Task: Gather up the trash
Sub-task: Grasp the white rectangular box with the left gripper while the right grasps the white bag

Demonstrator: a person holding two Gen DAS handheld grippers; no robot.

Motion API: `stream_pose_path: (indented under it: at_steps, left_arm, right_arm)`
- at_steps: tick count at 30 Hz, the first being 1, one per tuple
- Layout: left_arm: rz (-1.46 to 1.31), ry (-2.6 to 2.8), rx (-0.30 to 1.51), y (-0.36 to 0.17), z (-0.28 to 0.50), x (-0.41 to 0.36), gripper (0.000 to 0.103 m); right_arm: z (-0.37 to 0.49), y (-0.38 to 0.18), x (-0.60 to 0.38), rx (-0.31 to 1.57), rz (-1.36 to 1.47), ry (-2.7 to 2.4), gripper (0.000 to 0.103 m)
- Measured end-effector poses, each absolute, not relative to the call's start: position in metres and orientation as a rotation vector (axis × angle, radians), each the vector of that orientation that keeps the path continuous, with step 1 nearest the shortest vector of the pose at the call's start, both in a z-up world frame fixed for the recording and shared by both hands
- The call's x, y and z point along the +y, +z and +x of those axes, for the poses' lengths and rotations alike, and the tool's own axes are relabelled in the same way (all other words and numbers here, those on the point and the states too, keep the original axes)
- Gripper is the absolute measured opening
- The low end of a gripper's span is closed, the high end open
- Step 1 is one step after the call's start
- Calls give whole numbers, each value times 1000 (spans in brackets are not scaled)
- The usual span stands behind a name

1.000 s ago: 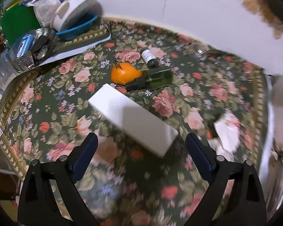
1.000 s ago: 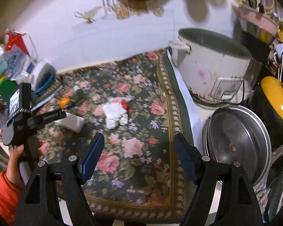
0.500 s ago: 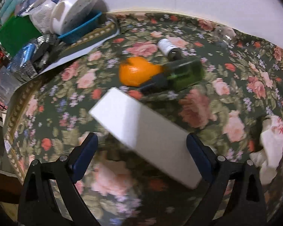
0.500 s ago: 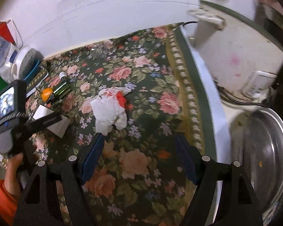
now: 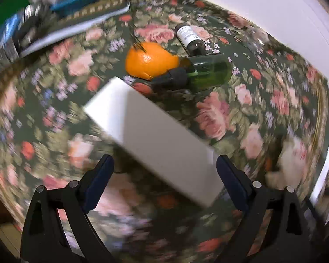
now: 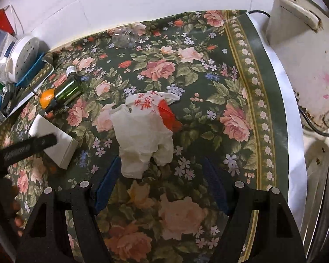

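A white box [image 5: 151, 135] lies slantwise on the flowered tablecloth [image 5: 252, 100]. My left gripper [image 5: 164, 171] hangs just over its near end, open, pads off it. Beyond the box lie an orange [image 5: 151, 60], a green bottle [image 5: 206, 72] and a small labelled bottle [image 5: 189, 38]. A crumpled white plastic bag [image 6: 144, 131] with red print lies mid-cloth. My right gripper [image 6: 161, 166] is open, with the bag's near end between its fingertips, untouched. The right wrist view also shows the box [image 6: 54, 140] and the left gripper [image 6: 28, 146] over it.
A white rice cooker [image 6: 307, 65] and a metal pan [image 6: 326, 197] stand off the cloth's right edge. A round white container [image 6: 22, 59] in a blue tray and clutter fill the far left. A clear plastic piece [image 6: 125, 37] lies near the wall. A hand [image 6: 8, 203] holds the left gripper.
Both grippers have come down closer to the table. The left one moved in over the white box; the right one travelled left and down until the crumpled bag sits at its fingertips.
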State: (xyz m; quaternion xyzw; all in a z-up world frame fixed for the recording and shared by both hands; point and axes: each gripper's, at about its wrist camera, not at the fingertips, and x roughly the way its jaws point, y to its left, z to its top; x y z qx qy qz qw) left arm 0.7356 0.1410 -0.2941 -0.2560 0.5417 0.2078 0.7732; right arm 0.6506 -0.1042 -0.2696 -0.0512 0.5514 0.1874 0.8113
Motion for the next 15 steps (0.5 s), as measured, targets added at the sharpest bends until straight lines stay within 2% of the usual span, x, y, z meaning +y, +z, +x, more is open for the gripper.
stream_pose_path:
  at_steps: [4,9,15]
  left_arm:
    - [-653,536,1145,-300,750,137,95]
    - [-495,600,1166,-306,754,130,95]
    - [-391,554,1153,-309,718,148,94]
  right_arm:
    - [649,-265,-117,1180,-103,387,73]
    - [649,-265,-123,1186,-94,397,73]
    - [648,-274,-106,1196,-103,454,73]
